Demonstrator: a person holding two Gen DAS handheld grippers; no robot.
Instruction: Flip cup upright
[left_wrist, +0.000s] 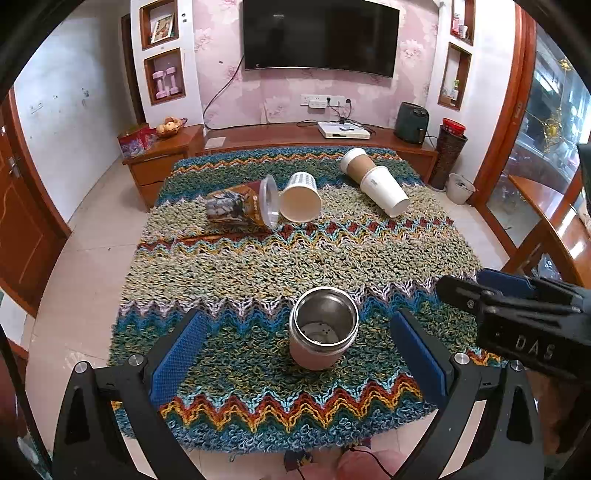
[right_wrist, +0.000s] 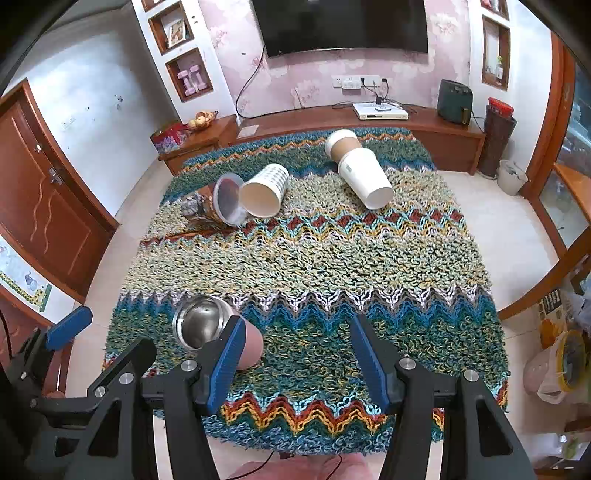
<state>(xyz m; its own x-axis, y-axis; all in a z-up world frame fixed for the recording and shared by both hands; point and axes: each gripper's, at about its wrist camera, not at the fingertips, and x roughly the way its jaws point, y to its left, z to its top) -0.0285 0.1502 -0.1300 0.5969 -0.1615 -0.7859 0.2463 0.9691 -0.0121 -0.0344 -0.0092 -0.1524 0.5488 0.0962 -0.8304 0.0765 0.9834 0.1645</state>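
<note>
Left wrist view, pink steel cup (left_wrist: 322, 328) upright, between open left claw (left_wrist: 299, 354) fingers

Zigzag-striped rug (left_wrist: 258, 266) — teal, blue, red, yellow, beige. On it: pink cup (left_wrist: 323, 328) with steel interior; beyond, white paper cups (left_wrist: 384, 190) — one brown-sleeved (left_wrist: 356, 162). Blue gripper pads (right_wrist: 225, 363).

One steel-lined pink cup (left_wrist: 323, 328), three paper cups (left_wrist: 300, 197), one lidded printed cup (left_wrist: 242, 205), two tools (left_wrist: 299, 354).
</note>
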